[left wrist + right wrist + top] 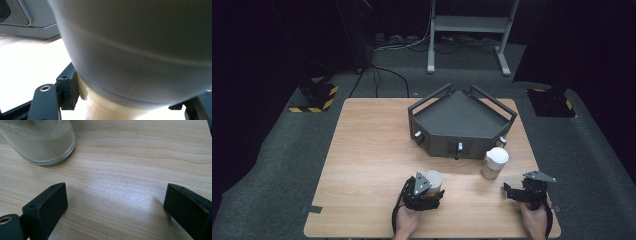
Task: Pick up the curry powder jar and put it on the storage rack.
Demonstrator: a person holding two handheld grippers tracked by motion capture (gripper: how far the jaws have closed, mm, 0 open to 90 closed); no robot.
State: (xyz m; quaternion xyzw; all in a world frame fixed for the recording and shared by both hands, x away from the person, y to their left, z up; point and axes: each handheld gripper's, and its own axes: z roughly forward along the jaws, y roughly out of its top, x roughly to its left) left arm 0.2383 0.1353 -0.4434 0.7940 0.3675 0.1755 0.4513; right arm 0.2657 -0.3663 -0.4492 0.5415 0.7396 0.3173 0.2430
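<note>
- The cup (434, 180) stands upright, long axis vertical, near the front edge of the wooden tabletop (367, 160).
- The left claw (428, 196) clamps its lower body.
- The right claw (511, 192) hovers wide, holding nothing, near a lidded jar (495, 162).
- A dark tray (460, 121) sits behind; grey floor surrounds.

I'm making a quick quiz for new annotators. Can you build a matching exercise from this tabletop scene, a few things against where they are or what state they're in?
Things:
1. left gripper
2. right gripper
3. white-lidded jar
4. dark tray

States or places:
A. jaws open over bare wood, nothing between them
B. stands at the far middle of the table, nothing inside
C. shut on the beige cup
D. stands upright just in front of the tray's right corner

Pairs: 1-C, 2-A, 3-D, 4-B
</note>
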